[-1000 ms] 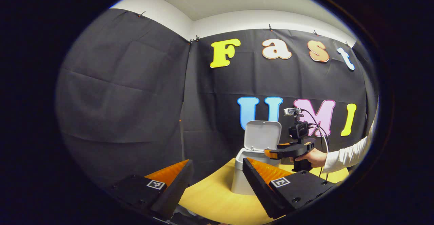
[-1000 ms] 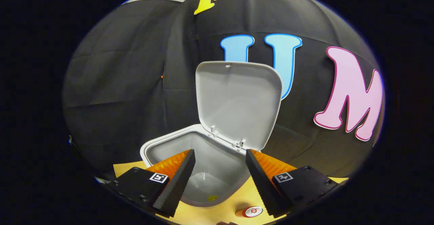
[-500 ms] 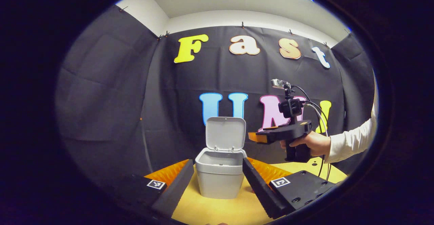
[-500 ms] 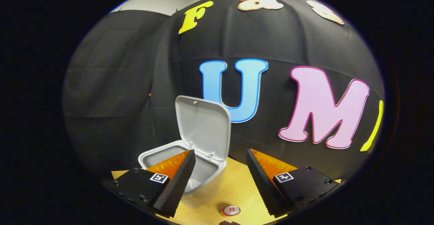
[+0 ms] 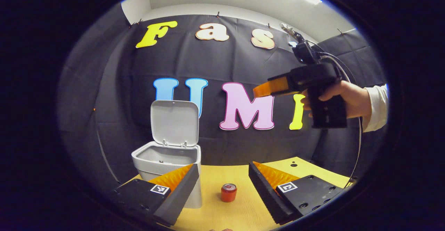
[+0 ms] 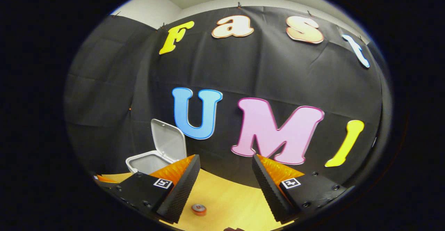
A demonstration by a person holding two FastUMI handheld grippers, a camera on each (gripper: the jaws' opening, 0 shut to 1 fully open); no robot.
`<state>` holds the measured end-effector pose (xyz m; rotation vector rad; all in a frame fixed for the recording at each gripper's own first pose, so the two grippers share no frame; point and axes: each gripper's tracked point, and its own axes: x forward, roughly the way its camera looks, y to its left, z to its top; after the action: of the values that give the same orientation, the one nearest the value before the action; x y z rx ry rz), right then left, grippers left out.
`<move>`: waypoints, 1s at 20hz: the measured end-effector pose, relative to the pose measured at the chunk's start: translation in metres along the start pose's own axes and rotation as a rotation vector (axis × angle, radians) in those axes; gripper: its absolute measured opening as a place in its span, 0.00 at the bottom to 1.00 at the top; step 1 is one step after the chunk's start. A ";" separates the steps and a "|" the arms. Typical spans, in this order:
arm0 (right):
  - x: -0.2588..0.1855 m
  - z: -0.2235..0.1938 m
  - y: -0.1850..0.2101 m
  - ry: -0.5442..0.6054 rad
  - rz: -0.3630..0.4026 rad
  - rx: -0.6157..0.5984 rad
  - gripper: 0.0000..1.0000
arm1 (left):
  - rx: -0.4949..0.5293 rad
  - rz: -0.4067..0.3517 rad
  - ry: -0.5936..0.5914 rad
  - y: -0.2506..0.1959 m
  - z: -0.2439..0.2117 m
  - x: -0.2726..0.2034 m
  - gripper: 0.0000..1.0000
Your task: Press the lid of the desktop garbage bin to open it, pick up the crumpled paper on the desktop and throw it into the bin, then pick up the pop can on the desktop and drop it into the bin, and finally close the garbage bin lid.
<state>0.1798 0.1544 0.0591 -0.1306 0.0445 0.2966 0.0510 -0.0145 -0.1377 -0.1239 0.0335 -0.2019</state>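
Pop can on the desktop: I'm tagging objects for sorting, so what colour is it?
The pop can is red with a silvery top, clearest in the left gripper view.

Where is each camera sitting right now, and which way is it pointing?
Left gripper view: rides on the left gripper, low over the yellow table, facing the booth wall; its own two open fingers frame the pop can, with the open bin left and the right gripper in a hand raised at upper right.
Right gripper view: rides on the right gripper, higher up, tilted down toward the wall and table; its own open fingers show at the bottom.
Shared: the bin, its raised lid, the can and the table.
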 end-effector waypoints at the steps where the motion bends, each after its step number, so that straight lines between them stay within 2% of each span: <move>1: -0.010 0.000 -0.014 0.000 -0.025 -0.011 0.97 | -0.003 -0.003 0.018 -0.004 -0.014 0.010 0.96; 5: -0.040 -0.001 -0.057 0.005 -0.111 -0.070 0.96 | -0.009 -0.009 0.077 -0.014 -0.059 0.044 0.97; 9: -0.062 0.000 -0.080 0.018 -0.164 -0.053 0.97 | 0.014 0.015 0.128 -0.011 -0.096 0.072 0.97; 13: -0.077 0.007 -0.094 0.009 -0.199 -0.046 0.97 | 0.023 0.023 0.189 -0.009 -0.131 0.093 0.99; 20: -0.087 -0.006 -0.113 0.053 -0.235 -0.054 0.97 | 0.049 -0.003 0.208 -0.025 -0.167 0.132 0.99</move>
<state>0.1302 0.0213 0.0724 -0.1952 0.0729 0.0592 0.1678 -0.0851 -0.3030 -0.0537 0.2354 -0.2181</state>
